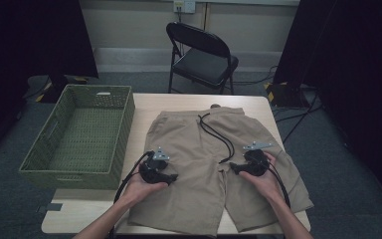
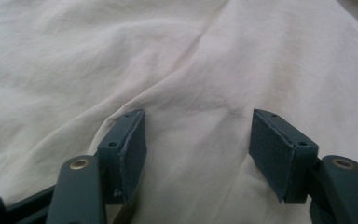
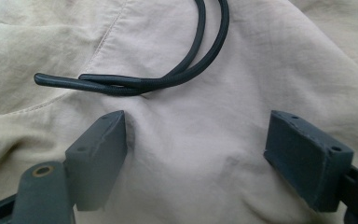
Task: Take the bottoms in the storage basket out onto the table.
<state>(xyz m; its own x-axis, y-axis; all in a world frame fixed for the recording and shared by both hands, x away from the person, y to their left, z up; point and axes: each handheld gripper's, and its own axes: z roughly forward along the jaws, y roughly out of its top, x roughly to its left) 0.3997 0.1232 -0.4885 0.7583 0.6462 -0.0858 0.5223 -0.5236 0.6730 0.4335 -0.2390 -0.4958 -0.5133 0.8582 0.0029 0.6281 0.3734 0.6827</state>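
Khaki shorts (image 1: 204, 164) lie flat across the centre and lower right of the high view, waistband toward the top of the frame, legs toward the bottom edge, on a pale wooden table (image 1: 149, 102). No brand mark, label or writing can be read on the fabric in any view. A black drawstring (image 1: 218, 137) runs from the waistband down the front, its two ends lying side by side near the crotch.

Left gripper (image 1: 169, 177) rests on the left leg of the shorts at centre frame; in the left gripper view (image 2: 198, 154) its jaws stand wide apart, fabric between them, nothing clamped. Right gripper (image 1: 232, 168) rests on the right leg; in the right gripper view (image 3: 196, 158) its jaws also stand wide apart, gripping nothing, the drawstring ends (image 3: 121, 84) just beyond the tips.

A green woven basket (image 1: 124, 134) sits at left of frame, beside the shorts. A black folding chair (image 1: 201, 50) stands beyond the table at top centre.
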